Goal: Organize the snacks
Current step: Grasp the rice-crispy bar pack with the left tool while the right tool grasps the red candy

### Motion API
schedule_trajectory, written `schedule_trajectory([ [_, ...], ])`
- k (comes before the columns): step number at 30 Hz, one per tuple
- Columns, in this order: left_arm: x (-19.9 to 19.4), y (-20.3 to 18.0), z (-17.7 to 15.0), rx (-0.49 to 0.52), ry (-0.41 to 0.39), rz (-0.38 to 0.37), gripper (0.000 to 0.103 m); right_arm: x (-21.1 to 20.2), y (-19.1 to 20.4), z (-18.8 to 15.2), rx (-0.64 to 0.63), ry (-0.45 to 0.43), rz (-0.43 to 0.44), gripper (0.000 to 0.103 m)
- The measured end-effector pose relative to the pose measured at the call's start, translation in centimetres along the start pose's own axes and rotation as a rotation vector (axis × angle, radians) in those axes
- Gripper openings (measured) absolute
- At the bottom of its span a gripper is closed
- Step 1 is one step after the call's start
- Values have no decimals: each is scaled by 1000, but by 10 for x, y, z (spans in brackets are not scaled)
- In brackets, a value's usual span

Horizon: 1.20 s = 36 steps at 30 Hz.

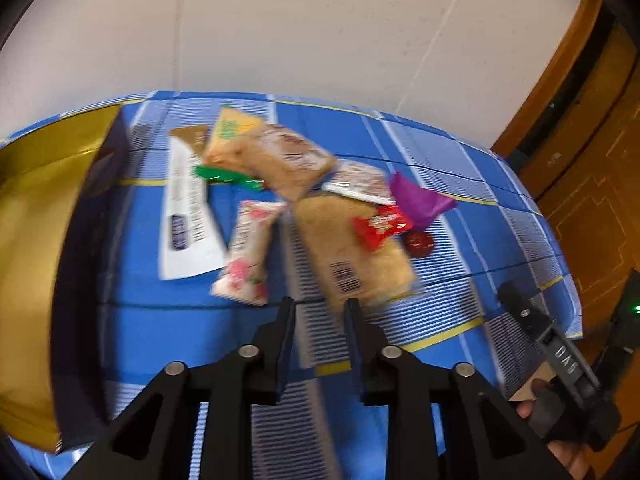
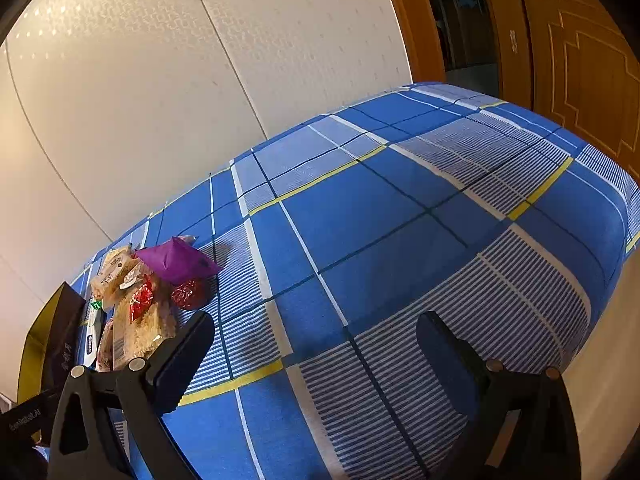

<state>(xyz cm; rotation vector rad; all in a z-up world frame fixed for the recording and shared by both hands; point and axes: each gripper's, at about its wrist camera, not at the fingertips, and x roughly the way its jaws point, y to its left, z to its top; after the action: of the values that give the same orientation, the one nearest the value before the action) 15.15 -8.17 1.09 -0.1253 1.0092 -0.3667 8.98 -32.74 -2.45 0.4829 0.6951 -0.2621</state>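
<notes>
A pile of snack packets lies on the blue plaid cloth (image 1: 140, 320): a white bar wrapper (image 1: 188, 216), a pink flowered packet (image 1: 248, 252), a large beige cracker pack (image 1: 352, 256), a red candy (image 1: 382, 226), a purple packet (image 1: 416, 198) and a round red sweet (image 1: 418, 242). A box with gold lining (image 1: 36, 240) stands at the left. My left gripper (image 1: 320, 312) hovers just short of the beige pack, jaws narrowly apart and empty. My right gripper (image 2: 316, 336) is wide open and empty, right of the pile (image 2: 144, 300).
A cream wall runs behind the table. A wooden door (image 2: 580, 60) stands at the right. The right gripper's body (image 1: 560, 360) shows at the lower right of the left wrist view. The cloth (image 2: 400, 220) stretches to the right of the pile.
</notes>
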Motion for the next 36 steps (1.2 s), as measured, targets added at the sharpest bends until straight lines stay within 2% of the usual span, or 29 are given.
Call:
schedule_trajectory([
  [2,1,-8,3,-4,-11,0,57,1,0,0,3,5,5,103],
  [3,0,-12,5,-4,-30,7,80,1,0,0,6,6,9,103],
  [4,0,-17,7,5,-45,26,85,2,0,0,9,8,11,103],
  [10,29,-47,24,122,-10,123,85,4,-4,0,33,17,20,103],
  [17,61,-48,34,114,24,172,85,5,-8,1,52,20,24,103],
  [23,52,-43,23,157,1,128,80,7,-8,1,54,23,23,103],
  [31,10,-17,-27,204,-12,75,79,7,-4,-1,33,27,47,100],
  [34,0,-5,-43,183,-16,53,78,4,8,-3,-14,30,122,92],
  [36,-1,3,-47,141,-8,31,77,5,18,-6,-52,59,224,78],
])
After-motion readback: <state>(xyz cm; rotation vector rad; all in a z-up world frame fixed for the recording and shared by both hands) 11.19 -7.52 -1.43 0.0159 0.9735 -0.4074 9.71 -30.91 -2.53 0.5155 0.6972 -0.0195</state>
